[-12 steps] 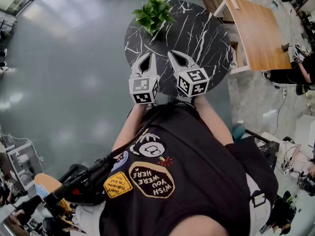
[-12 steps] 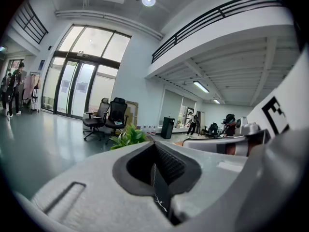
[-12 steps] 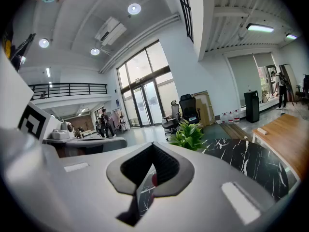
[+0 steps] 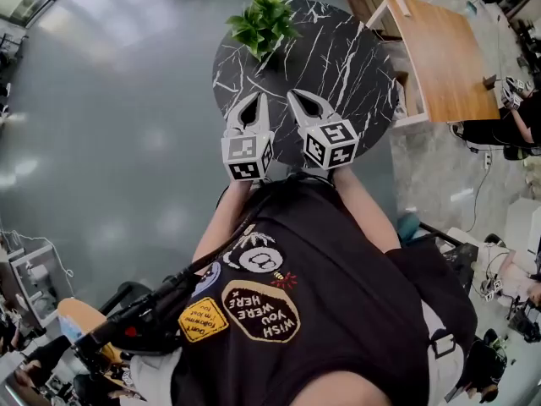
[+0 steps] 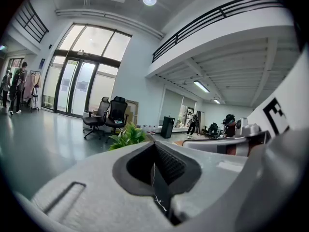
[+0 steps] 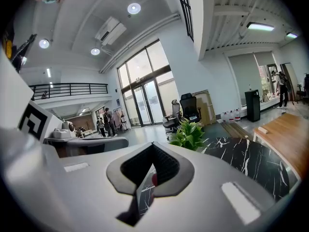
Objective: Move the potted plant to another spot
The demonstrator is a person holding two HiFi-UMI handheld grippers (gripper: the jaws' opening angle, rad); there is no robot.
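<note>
**Plant at far rim, tongs empty**

A round black marble desk (image 4: 338, 57) carries the potted plant (image 4: 264, 22) at its far left edge. The left tongs (image 4: 256, 101) and right tongs (image 4: 297, 100) hover side by side over the near half, both closed together on nothing, well apart from it.

The left gripper (image 5: 154, 145) points across a bright hall, grey jaws pressed together with nothing between them. Just past their tips rise the potted plant's (image 5: 126, 135) leaves; beyond, two black office chairs (image 5: 108, 117) stand before tall glass doors (image 5: 77, 88).
</note>
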